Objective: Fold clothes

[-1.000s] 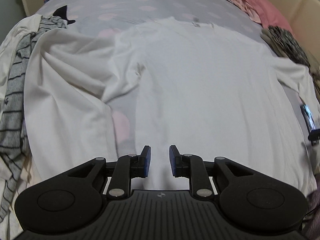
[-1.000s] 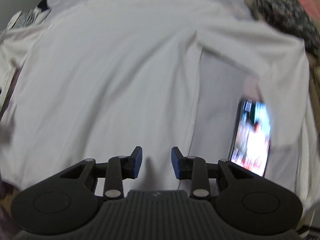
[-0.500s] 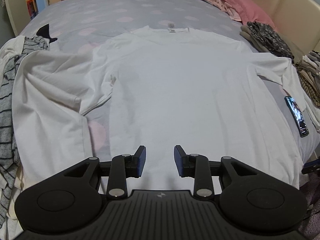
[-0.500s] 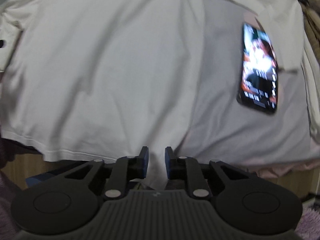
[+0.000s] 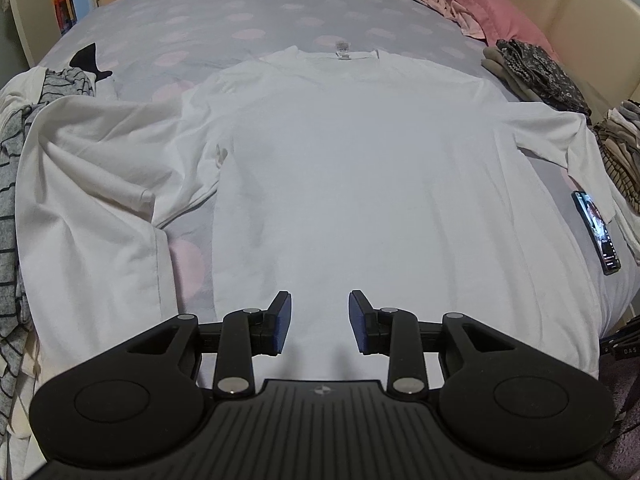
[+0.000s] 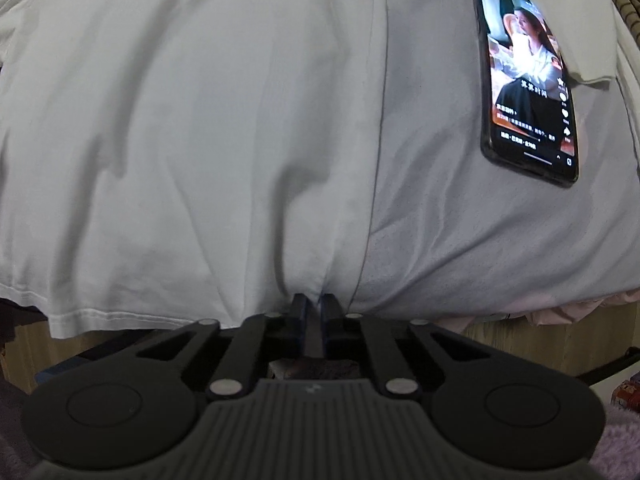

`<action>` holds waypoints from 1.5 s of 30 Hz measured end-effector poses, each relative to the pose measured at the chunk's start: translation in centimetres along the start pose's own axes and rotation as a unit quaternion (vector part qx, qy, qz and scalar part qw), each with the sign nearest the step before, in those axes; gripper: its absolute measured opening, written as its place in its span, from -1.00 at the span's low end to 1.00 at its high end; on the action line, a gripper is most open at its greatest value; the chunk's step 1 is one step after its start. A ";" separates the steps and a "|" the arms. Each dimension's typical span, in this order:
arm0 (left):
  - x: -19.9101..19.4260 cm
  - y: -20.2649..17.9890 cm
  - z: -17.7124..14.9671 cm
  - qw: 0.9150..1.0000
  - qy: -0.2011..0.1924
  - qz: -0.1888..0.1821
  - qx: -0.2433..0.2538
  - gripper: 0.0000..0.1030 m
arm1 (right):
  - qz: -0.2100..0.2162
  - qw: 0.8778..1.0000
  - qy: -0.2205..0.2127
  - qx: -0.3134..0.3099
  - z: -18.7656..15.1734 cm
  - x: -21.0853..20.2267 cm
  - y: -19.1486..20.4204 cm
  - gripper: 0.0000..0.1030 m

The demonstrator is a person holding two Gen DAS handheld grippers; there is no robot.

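Note:
A white T-shirt [image 5: 360, 184] lies flat on the bed, neck label at the far end, both sleeves spread out. My left gripper [image 5: 319, 322] hovers over the shirt's lower middle, open, with nothing between its blue pads. In the right wrist view the shirt [image 6: 180, 140] hangs slightly over the bed's near edge. My right gripper [image 6: 314, 312] points down at the hem by the shirt's right side seam, shut on the cloth, which puckers toward the jaws.
A phone [image 6: 528, 80] with its screen lit lies on the spotted sheet [image 5: 240, 12], right of the shirt. A loose white garment [image 5: 80, 184] and striped clothes [image 5: 12, 184] are heaped at the left. Folded stacks [image 5: 536, 72] and a pink pillow [image 5: 480, 4] sit at the far right.
My right gripper dropped toward the bed's near edge and closed on the shirt's hem. The left gripper drew back from the shirt a little and its jaws widened.

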State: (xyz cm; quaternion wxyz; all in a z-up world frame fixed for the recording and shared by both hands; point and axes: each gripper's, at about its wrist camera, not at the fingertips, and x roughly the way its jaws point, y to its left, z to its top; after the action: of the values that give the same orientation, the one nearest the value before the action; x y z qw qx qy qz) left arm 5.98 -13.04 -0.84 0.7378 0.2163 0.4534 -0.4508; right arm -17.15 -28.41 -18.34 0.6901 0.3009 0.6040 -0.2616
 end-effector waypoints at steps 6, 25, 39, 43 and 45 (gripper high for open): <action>0.0 -0.1 0.0 1.000 0.002 0.003 0.004 -0.42 | 0.008 1.000 -0.005 0.017 -0.6 -1.4 -0.7 -0.97; -0.2 0.2 -0.1 1.000 0.005 0.018 0.004 -0.23 | -0.091 0.995 0.021 -0.015 -1.1 -6.0 -4.0 -1.00; 0.4 1.8 -1.6 0.999 0.032 0.043 -0.011 -0.19 | -0.032 0.996 -0.084 0.005 6.0 -9.4 -3.7 -0.90; 1.1 2.6 -1.6 0.997 0.040 0.054 -0.024 -0.19 | -0.021 0.991 -0.132 0.017 10.7 -8.9 -4.3 -0.76; 1.6 3.1 -1.5 0.997 0.046 0.058 -0.030 -0.19 | -0.013 0.988 -0.149 0.027 12.9 -8.3 -4.6 -0.67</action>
State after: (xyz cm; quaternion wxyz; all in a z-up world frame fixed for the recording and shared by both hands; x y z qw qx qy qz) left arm 8.19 -11.18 -3.29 0.7472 0.2407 0.4870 -0.3828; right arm -12.90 -40.99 -9.39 0.7604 0.2690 0.4912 -0.3289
